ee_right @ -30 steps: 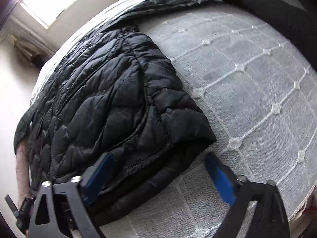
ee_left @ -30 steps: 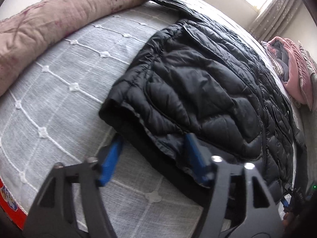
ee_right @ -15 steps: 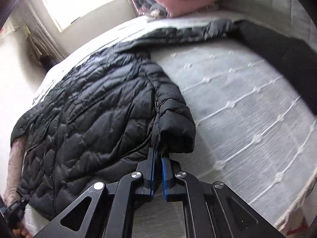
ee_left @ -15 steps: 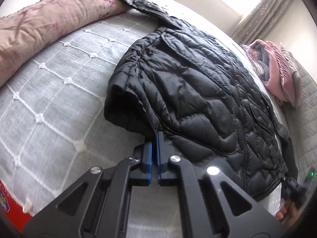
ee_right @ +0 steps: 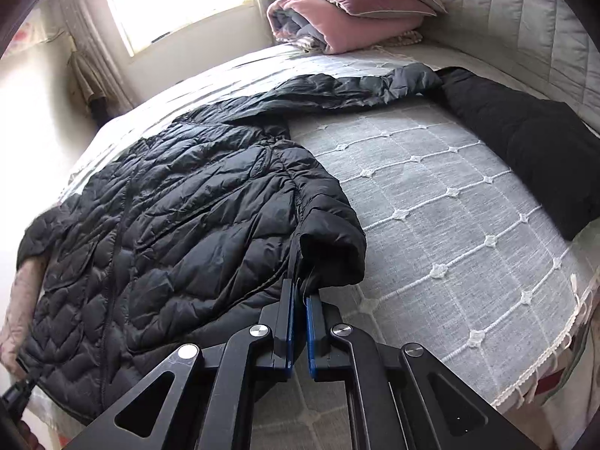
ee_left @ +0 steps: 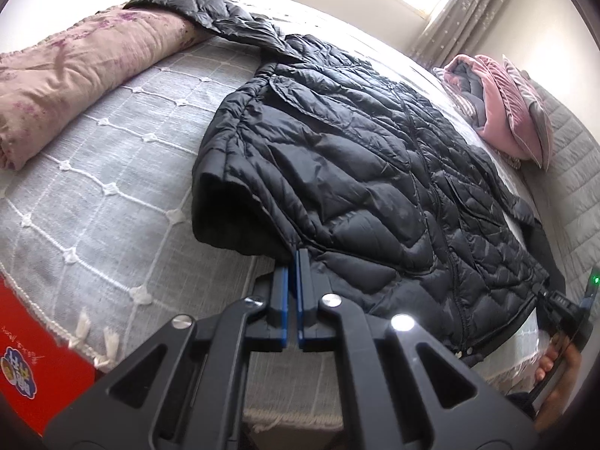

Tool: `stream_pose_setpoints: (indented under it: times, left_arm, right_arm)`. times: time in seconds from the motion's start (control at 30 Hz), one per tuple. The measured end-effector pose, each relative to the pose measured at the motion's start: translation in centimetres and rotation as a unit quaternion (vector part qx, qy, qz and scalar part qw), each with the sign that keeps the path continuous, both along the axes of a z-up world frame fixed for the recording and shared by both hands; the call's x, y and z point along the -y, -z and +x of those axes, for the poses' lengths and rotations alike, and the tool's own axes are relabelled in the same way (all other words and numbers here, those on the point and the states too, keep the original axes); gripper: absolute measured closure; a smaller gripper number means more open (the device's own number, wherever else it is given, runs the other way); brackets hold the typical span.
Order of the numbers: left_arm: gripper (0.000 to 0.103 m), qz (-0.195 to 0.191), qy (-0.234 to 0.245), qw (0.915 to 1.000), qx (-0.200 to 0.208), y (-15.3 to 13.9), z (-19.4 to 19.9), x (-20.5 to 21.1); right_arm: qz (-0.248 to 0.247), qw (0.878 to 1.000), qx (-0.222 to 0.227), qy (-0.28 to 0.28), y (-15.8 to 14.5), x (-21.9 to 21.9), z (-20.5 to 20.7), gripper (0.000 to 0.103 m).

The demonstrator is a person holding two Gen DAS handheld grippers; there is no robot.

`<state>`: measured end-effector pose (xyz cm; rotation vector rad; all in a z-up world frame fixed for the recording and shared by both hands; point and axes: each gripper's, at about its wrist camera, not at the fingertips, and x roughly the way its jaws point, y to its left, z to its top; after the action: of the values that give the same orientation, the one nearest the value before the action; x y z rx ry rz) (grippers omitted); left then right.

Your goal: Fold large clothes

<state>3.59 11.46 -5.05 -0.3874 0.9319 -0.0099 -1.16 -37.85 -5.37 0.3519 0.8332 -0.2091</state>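
In the left wrist view, the left gripper (ee_left: 292, 262) has its blue pads pressed together on the edge of a black quilted down jacket (ee_left: 356, 172), pinching the fabric just beside a folded-over corner that stands slightly raised off the grey stitched bedspread (ee_left: 123, 172). The jacket lies spread across the middle of the bed, its far sleeve (ee_left: 210, 11) trailing toward the far edge and resting against a rolled pink floral quilt (ee_left: 78, 71) along the left side. At the right edge of this view a person's hand (ee_left: 558, 371) holds the other tool at the jacket's near corner, and a red box (ee_left: 33, 352) sits below the bed's near edge; neither shows from the other side. In the right wrist view, the right gripper (ee_right: 299, 300) is likewise clamped tight on the jacket's (ee_right: 180, 217) edge, under a raised, curled flap of fabric. Only this view shows the sleeve (ee_right: 337, 86) stretched toward the headboard side, a dark folded garment (ee_right: 525, 142) near the right edge of the bed, and the stack of pink bedding (ee_right: 348, 11) from the front. Judging by this, folding has barely begun: both corners are gripped, but the body is unfolded and one sleeve is still laid out.
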Motion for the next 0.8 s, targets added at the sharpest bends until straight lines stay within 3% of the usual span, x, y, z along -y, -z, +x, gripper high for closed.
stream_pose_setpoints:
  times: [0.27, 0.33, 0.4, 0.5, 0.63, 0.73, 0.8]
  left_arm:
    - [0.093, 0.029, -0.007, 0.9996, 0.000, -0.5, 0.8, 0.4]
    - [0.084, 0.043, -0.023, 0.9987, 0.012, -0.8, -0.3, -0.1]
    - [0.069, 0.062, -0.045, 0.9966, 0.030, -1.5, -0.8, -0.8]
    - [0.058, 0.074, -0.060, 0.9944, 0.046, -2.2, -0.9, -1.2]
    - [0.056, 0.074, -0.067, 0.9941, 0.043, -2.0, -0.1, -0.9]
    - [0.056, 0.081, -0.067, 0.9933, 0.049, -2.6, 0.6, 0.3]
    - [0.045, 0.095, -0.063, 0.9912, 0.067, -3.6, 0.8, 1.8]
  right_arm:
    - [0.026, 1.000, -0.002, 0.001, 0.3, 1.5, 1.6, 0.095]
    - [0.027, 0.999, 0.007, 0.016, 0.1, 1.6, 0.8, 0.091]
    - [0.018, 0.999, 0.008, 0.030, -0.1, 1.8, 0.7, 0.089]
    - [0.008, 0.998, 0.021, 0.052, -0.6, 2.0, 0.3, 0.088]
    - [-0.016, 0.996, 0.057, 0.071, -2.0, 1.6, -0.4, 0.087]
    - [-0.028, 0.994, 0.094, 0.054, -3.2, 0.3, -0.5, 0.084]
    - [-0.038, 0.993, 0.110, 0.032, -3.7, -1.0, -0.2, 0.080]
